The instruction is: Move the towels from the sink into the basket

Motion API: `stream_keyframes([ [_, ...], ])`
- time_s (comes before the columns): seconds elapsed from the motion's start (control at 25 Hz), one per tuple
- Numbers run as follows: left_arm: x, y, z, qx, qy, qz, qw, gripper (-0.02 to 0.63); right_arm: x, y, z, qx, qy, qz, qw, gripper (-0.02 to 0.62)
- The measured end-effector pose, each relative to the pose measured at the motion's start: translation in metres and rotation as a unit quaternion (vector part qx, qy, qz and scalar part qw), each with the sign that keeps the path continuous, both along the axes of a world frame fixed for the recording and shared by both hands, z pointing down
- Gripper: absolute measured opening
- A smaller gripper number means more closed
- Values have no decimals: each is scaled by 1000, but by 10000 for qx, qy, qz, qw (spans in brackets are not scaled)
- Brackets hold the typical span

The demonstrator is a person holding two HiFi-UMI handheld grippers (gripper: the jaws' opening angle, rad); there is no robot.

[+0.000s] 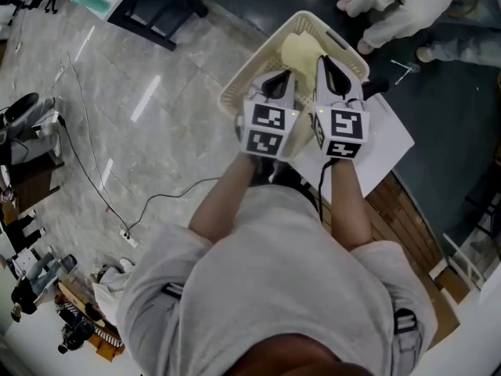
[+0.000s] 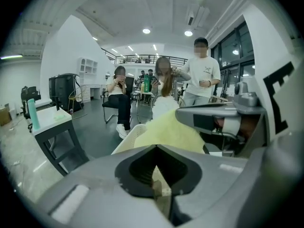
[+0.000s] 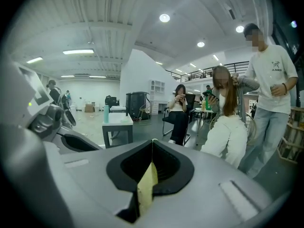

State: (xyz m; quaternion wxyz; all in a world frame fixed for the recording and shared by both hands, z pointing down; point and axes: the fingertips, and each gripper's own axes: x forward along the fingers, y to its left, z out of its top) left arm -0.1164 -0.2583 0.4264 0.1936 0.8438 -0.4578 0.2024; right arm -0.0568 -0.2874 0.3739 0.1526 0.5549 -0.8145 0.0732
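Note:
A pale yellow towel hangs over the cream plastic basket, with its lower part inside. Both grippers are side by side just above the basket's near rim. My left gripper is shut on an edge of the towel; in the left gripper view a strip of yellow cloth shows between the closed jaws. The rest of the towel bulges over the basket rim. My right gripper is shut on the towel too, with a yellow fold pinched at its jaws. No sink is in view.
The basket rests on a white sheet over a wooden surface. People sit and stand beyond the basket. A small table stands to the left. Cables and a power strip lie on the marble floor.

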Motion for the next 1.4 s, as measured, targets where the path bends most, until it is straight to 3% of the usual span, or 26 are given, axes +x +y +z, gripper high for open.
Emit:
stream_keyframes([
  [0.84, -3, -25, 51, -571, 133, 89, 9982, 20, -1, -44, 114, -1429, 340, 138, 9891, 11],
  [1.04, -5, -25, 48, -558, 127, 44, 9984, 20, -4, -38, 112, -1476, 178, 54, 9889, 78],
  [1.4, 2, -6, 34, -423, 158, -29, 9990, 20, -1, -14, 86, -1230, 86, 19, 9924, 78],
])
